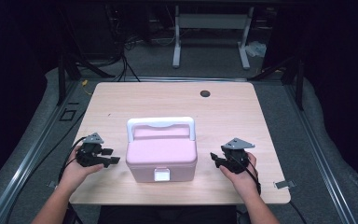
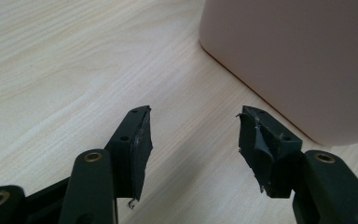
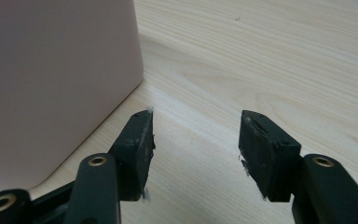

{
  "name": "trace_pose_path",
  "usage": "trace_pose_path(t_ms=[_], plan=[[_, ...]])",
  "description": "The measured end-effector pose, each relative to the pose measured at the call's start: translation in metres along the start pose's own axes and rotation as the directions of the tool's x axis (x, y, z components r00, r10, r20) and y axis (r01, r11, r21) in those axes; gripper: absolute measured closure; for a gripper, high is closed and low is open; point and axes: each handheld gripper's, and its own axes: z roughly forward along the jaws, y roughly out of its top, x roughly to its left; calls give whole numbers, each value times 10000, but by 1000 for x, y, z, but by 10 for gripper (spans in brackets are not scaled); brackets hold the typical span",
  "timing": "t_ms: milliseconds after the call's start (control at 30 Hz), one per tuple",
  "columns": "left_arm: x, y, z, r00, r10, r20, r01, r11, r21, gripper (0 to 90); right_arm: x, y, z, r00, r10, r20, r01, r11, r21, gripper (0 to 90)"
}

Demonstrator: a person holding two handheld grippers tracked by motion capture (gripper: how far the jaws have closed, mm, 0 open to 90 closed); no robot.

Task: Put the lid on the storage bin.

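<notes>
From above, the pink box point(image 1: 161, 156) sits mid-tabletop point(image 1: 121, 100) between the left claw point(image 1: 111, 156) and right claw point(image 1: 214, 158); each claw's own view shows it part-open and empty (box wall just beside), so bring both in evenly onto opposite sides.

Pale pink plastic lidded box with white carry handle point(image 1: 161, 155): upright, lid shut, white front latch facing the near edge, handle folded back flat. Centred on light wooden tabletop point(image 1: 121, 100), nearer the front edge.
</notes>
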Motion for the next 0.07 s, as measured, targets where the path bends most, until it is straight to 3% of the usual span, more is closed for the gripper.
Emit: trace_pose_path(t_ms=[67], plan=[[0,-1,2,10000,-14,-38,14,9999,117,438,-1,0,0,10000,38,30,-38,10000,-1,423]])
